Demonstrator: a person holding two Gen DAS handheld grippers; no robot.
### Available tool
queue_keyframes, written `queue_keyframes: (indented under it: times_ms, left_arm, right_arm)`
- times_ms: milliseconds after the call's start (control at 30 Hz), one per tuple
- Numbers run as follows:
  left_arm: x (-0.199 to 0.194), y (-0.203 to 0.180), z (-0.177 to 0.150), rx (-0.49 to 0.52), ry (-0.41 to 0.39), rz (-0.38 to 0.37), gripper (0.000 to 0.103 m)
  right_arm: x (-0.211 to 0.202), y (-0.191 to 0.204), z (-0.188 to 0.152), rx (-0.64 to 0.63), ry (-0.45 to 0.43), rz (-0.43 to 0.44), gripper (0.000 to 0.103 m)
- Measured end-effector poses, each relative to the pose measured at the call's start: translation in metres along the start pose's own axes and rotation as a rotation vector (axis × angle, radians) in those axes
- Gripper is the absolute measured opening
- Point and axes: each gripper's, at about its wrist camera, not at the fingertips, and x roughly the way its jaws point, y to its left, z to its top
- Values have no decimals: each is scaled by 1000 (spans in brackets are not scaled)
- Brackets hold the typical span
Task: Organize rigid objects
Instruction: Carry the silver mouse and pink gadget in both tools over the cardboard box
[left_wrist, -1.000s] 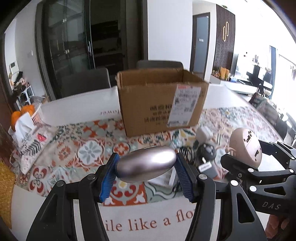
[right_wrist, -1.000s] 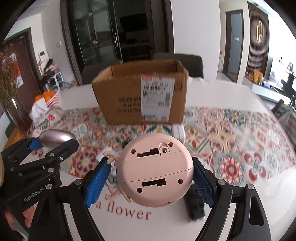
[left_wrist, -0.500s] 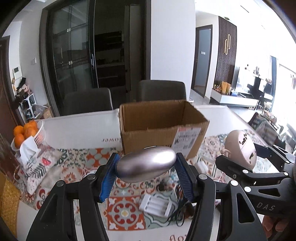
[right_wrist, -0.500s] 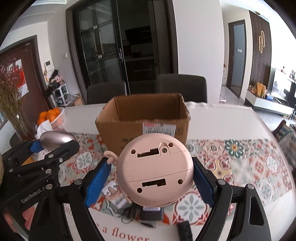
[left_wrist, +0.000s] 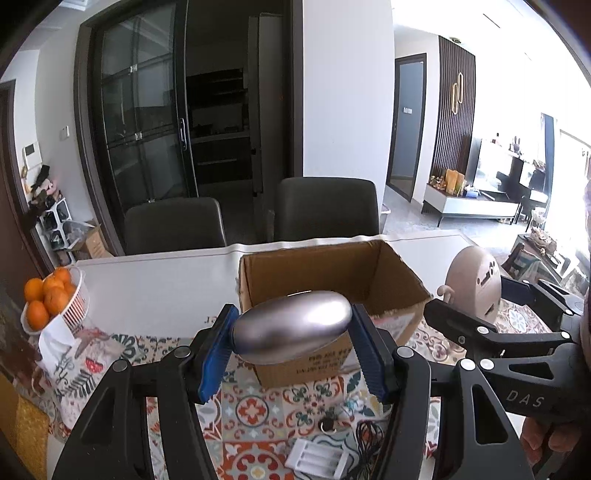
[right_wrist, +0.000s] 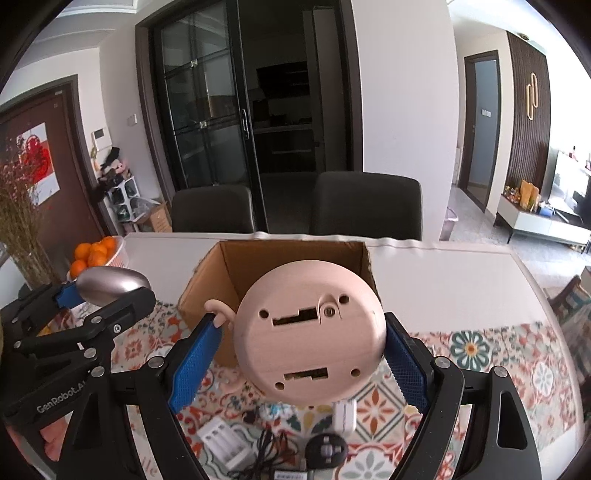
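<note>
Nearest, the left gripper (left_wrist: 293, 345) is clenched on a silver egg-shaped object (left_wrist: 291, 328), its blue pads (left_wrist: 214, 354) pressing both ends and holding it lengthwise in the air. Just to its right, the right gripper (right_wrist: 299, 354) grasps a round pink device (right_wrist: 310, 328) by its sides, flat underside with slots and screw holes facing the camera; a person's hand (left_wrist: 543, 439) shows at that gripper's handle. Below both, on the patterned table runner (right_wrist: 472, 354), lie a white battery charger (left_wrist: 317, 454), a tangle of black cable (left_wrist: 369, 439), a white plug adapter (right_wrist: 345, 413) and a dark round item (right_wrist: 327, 450). Beyond them stands the open cardboard box (left_wrist: 332, 273), just past both held objects. Far left, a white basket of oranges (left_wrist: 48, 295) sits on the white table (left_wrist: 155, 280). Two dark chairs (left_wrist: 173, 229) stand behind the table.
</note>
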Motion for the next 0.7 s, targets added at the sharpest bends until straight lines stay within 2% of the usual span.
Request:
queue_keyframes:
  times_ms: [133, 400, 700]
  left_arm:
    - [14, 2, 16, 1, 19, 5, 60]
    - [54, 7, 37, -14, 92, -11, 60]
    - [108, 10, 46, -57, 254, -25, 60]
  right_arm:
    - [11, -3, 17, -6, 13, -6, 86]
    - [57, -13, 44, 15, 96, 21, 86]
    - [108, -29, 54, 50, 219, 15, 86]
